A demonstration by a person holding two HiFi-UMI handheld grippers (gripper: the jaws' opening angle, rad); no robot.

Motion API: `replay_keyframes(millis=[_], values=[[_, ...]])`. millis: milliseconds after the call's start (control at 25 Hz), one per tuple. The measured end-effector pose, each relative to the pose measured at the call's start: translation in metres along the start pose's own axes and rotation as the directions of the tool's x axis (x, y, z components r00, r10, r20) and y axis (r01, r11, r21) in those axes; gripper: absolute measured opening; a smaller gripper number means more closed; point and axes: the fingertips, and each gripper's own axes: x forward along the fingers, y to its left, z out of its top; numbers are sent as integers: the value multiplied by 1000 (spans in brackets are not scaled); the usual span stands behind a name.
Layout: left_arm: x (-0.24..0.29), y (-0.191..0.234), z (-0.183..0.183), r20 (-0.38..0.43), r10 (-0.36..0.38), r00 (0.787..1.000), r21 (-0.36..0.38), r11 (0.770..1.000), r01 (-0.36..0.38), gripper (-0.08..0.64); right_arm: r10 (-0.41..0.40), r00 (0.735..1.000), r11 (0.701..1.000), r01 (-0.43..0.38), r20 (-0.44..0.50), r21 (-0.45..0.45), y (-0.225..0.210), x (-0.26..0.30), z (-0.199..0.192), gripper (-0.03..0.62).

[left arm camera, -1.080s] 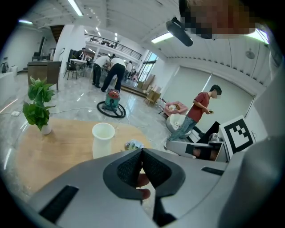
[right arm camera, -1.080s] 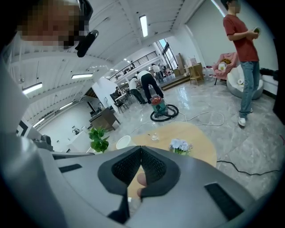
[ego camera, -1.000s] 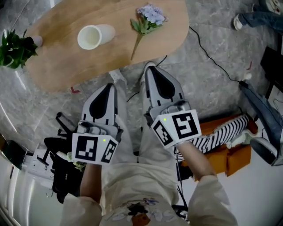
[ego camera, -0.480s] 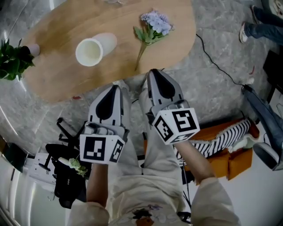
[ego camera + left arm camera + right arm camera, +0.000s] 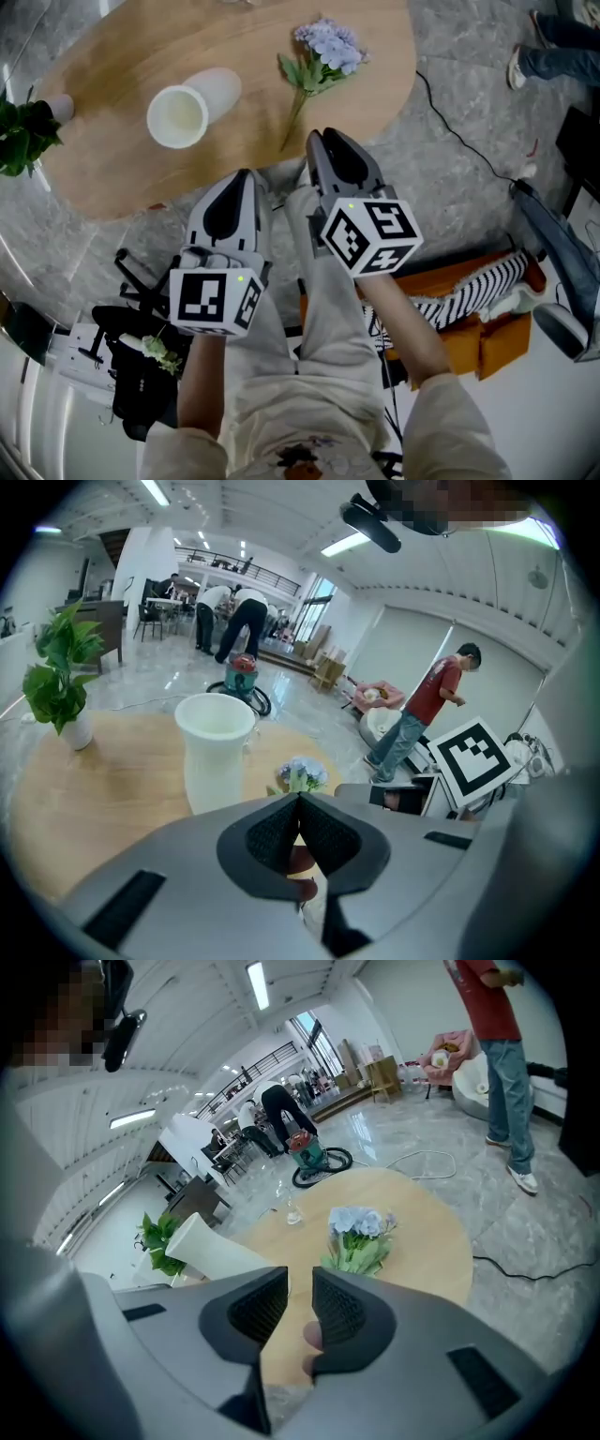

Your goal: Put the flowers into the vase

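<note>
A cream-white vase (image 5: 178, 114) is seen on the pale wood-grain surface (image 5: 103, 159); lilac-blue flowers (image 5: 326, 45) are shown with green leaves (image 5: 298, 73); left claw (image 5: 248, 175) and right claw (image 5: 319, 138) are finished grey, cubes (image 5: 370, 234) checked black-and-white.

The table (image 5: 112, 150) is smooth, matt pale wood, the vase (image 5: 197, 98) smooth matt white, and the floor (image 5: 459, 197) glossy, polished grey veined stone.
</note>
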Motion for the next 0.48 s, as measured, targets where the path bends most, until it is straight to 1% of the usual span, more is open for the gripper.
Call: replay_keyframes(millis=[160, 320, 480], values=[[9, 3, -6, -8, 2, 1000, -13, 1000, -2, 7, -19, 1000, 999, 19, -6, 25, -6, 16, 4, 67], [20, 6, -17, -41, -2, 999, -17, 1000, 2, 7, -40, 999, 997, 40, -15, 60, -11, 26, -2, 72], [31, 8, -19, -40, -4, 999, -19, 1000, 3, 6, -51, 998, 996, 54, -37, 72, -19, 37, -8, 81]])
